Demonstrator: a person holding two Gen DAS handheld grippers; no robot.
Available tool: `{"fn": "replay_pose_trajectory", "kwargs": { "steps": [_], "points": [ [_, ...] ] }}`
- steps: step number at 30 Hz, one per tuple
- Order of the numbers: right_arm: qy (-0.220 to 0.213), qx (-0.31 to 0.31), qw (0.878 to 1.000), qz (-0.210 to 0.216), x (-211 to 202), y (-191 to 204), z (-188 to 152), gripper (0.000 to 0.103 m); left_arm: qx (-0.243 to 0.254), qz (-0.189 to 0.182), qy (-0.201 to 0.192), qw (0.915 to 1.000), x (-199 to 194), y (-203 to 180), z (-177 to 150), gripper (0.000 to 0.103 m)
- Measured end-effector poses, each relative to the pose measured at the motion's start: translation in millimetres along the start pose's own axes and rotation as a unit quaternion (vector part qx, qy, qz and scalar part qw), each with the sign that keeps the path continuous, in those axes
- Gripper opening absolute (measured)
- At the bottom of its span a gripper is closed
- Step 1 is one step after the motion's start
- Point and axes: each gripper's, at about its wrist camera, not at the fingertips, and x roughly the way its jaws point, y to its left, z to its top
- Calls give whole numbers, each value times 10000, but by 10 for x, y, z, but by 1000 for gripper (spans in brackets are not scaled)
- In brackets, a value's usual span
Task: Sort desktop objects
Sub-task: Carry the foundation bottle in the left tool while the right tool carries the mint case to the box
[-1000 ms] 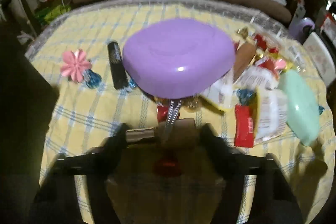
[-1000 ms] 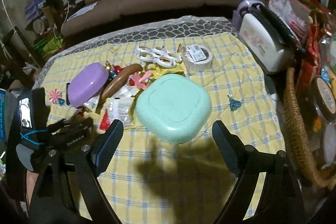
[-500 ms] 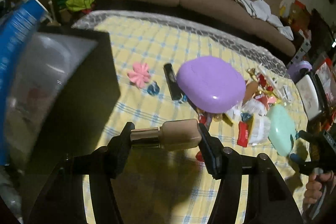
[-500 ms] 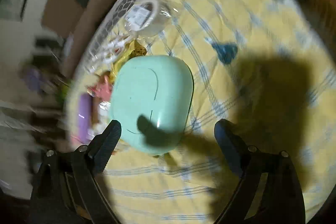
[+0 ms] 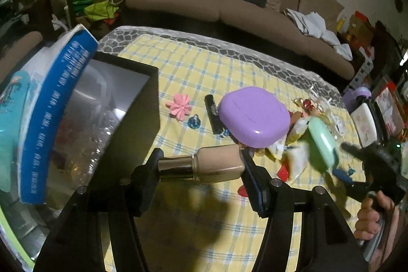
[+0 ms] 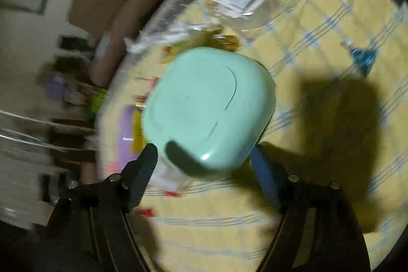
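Beige foundation bottle (image 5: 216,164) clamped in left gripper (image 5: 200,167) needs boxing at nine o'clock; right gripper (image 6: 204,157) is closing around mint case (image 6: 207,108).

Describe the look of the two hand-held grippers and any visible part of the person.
Both hand-held grippers, left and right, are matte black frames with silver screws, each with two flat fingers; blue pads line the inner faces. In the left wrist view, the person's hand grips the right one's black handle; no sleeve shows.
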Motion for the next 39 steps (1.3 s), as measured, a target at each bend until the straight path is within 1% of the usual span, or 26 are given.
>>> {"fn": "replay_pose_trajectory", "kwargs": {
  "steps": [1,2,5,7,8,9,11,13,16,18,19,20,21,22,23,24,25,26,28,31,32,33,34,35,36,39],
  "points": [
    [-97,36,9991,408,-39,14,-3,73,-22,4,-16,10000,-13,17,10,62],
    [-177,52,9979,619,-58,23,0,72,-55,-17,-43,10000,-30,31,19,62],
    [-387,90,9950,921,-88,38,21,71,-116,-107,-87,9998,-58,44,25,62],
    [-464,502,9881,1376,-64,-71,-4,72,-93,-110,-88,9999,-64,32,24,62],
    [-472,774,9817,1673,-49,-159,-11,72,-72,-108,-79,9999,-63,26,25,62],
    [-476,1170,9714,2009,20,-250,-47,72,-53,-110,-77,9999,-65,17,26,62],
    [-488,1792,9519,2435,97,-452,-102,73,-42,-128,-85,9999,-76,6,26,62],
    [-441,2105,9418,2585,208,-563,-184,73,-14,-164,-101,9998,-80,-11,34,62],
    [-298,2254,9368,2660,336,-591,-273,73,11,-175,-106,9998,-88,-33,35,62],
    [-132,2458,9313,2685,403,-563,-331,76,37,-187,-112,9998,-90,-52,35,62],
    [-17,2631,9271,2670,449,-534,-348,81,42,-195,-113,9997,-91,-59,31,62],
    [-38,2696,9263,2631,508,-489,-345,84,47,-212,-106,9997,-91,-66,27,62],
    [-159,2661,9305,2511,517,-441,-301,86,54,-225,-98,9997,-92,-73,22,62],
    [-273,2555,9395,2265,528,-385,-231,86,69,-229,-92,9997,-92,-84,18,62],
    [-358,2492,9455,2065,567,-351,-177,83,90,-217,-94,9997,-92,-92,18,62],
    [-432,2420,9497,1940,594,-305,-120,73,116,-202,-93,9997,-95,-100,20,62],
    [-458,2323,9518,1949,625,-255,-79,40,162,-184,-92,9997,-98,-113,22,62],
    [-462,2238,9529,1996,633,-227,-54,31,190,-169,-100,9996,-102,-125,20,62],
    [-668,2009,9513,2241,501,-177,-70,23,177,-146,-105,9997,-109,-120,19,62],
    [-1125,1542,9580,2140,188,-116,-151,16,76,-183,-104,9997,-148,-100,15,62],
    [-1211,1458,9564,2223,86,-114,-167,11,72,-194,-124,9997,-177,-104,16,62],
    [-1252,1320,9549,2346,-14,-95,-186,9,96,-199,-174,9996,-227,-116,18,62],
    [-1262,1160,9561,2377,-159,-86,-177,9,123,-194,-223,9995,-269,-132,22,62],
    [-1283,984,9600,2287,-259,-29,-165,9,149,-186,-274,9993,-316,-146,25,62],
    [-1304,737,9639,2204,-374,64,-145,9,176,-176,-335,9991,-372,-159,30,62],
    [-1535,-90,9689,1939,-786,429,-104,9,278,-88,-624,9976,-607,-204,22,62]
  ]
}}
